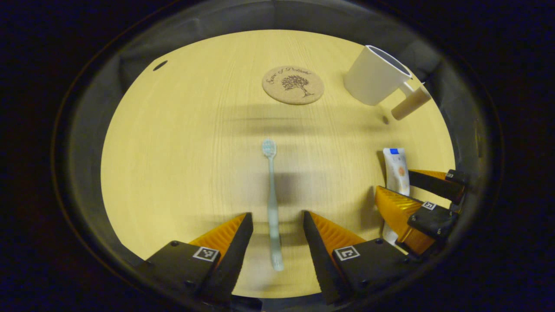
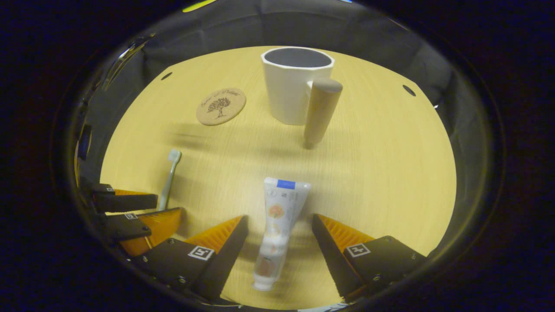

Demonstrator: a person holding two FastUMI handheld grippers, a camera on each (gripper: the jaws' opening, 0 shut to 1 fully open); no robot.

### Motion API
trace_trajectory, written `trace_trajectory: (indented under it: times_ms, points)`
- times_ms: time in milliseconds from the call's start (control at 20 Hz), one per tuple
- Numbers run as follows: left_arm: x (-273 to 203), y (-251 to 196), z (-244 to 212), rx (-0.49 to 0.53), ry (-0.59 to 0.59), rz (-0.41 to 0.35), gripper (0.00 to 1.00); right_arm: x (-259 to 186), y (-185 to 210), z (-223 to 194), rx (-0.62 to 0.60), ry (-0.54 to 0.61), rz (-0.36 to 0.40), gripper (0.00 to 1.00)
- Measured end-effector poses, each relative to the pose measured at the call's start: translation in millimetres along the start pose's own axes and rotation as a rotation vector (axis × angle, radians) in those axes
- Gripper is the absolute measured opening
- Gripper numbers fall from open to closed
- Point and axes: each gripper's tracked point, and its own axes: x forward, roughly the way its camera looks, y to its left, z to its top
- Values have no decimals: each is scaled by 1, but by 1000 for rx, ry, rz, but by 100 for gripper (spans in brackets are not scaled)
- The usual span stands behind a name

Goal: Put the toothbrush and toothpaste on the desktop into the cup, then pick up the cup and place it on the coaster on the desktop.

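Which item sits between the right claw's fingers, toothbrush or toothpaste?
The toothpaste tube, lying flat between the open right claw. The toothbrush lies between the left claw's fingers instead.

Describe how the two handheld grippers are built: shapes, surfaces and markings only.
Each has two wedge-shaped fingers tapering to a point, with ribbed inner faces. The left gripper carries black blocky mounts behind its fingers, each bearing a small square black-and-white tag. The right gripper is built the same way, with a matching tag on each mount. No cables or sleeves can be made out.
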Motion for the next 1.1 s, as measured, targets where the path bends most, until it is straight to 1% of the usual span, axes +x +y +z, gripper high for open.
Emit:
trace_trajectory:
  times_ms: [50,100,150,200,250,300,350,400,450,500,550,600,650,750,800,850,900,950,1100]
  points:
    - [0,0,1,3,-6,3,76,0,-1,-1,0,5,-3,86]
    - [0,0,1,-1,-2,6,68,0,-3,-1,-4,3,-15,85]
    - [-1,1,1,-10,-8,8,63,0,-5,0,-5,6,-21,71]
    - [0,2,0,-16,-10,9,52,1,-5,-2,-6,7,-23,70]
    - [-2,3,0,-20,-14,9,47,0,-6,-1,-6,9,-24,65]
    - [-2,3,0,-24,-15,10,37,2,-6,-3,-4,12,-24,55]
    - [-2,3,-1,-26,-16,10,32,-1,-4,-2,0,11,-21,52]
    - [-2,3,0,-21,-16,6,24,1,-4,-3,7,9,-19,49]
    - [-2,3,-1,-17,-15,3,23,-1,-4,-2,11,6,-19,36]
    - [-4,4,6,-21,-24,6,23,0,-3,-3,7,3,-20,35]
    - [-3,4,-2,-25,-19,5,15,0,-3,-4,-4,5,-17,34]
    - [-3,4,-1,-19,-25,2,14,-2,-3,-4,-4,-4,-18,34]
    - [-3,4,-1,-12,-30,1,14,1,-3,-4,-6,-8,-16,27]
    - [-3,3,0,-5,-45,-4,11,0,-4,-1,-9,-31,-11,27]
    - [-3,2,-1,7,-48,-6,11,-1,-3,-3,-7,-40,-5,22]
    - [-5,2,-2,20,-62,-13,11,-2,-3,-2,-6,-48,3,22]
    - [-6,1,-1,32,-72,-17,8,-1,-2,-2,-8,-54,12,22]
    - [-4,1,0,43,-91,-27,8,-2,-3,-1,-4,-66,23,22]
    - [-7,3,-1,35,-141,-37,8,-7,-2,4,-9,-123,54,22]
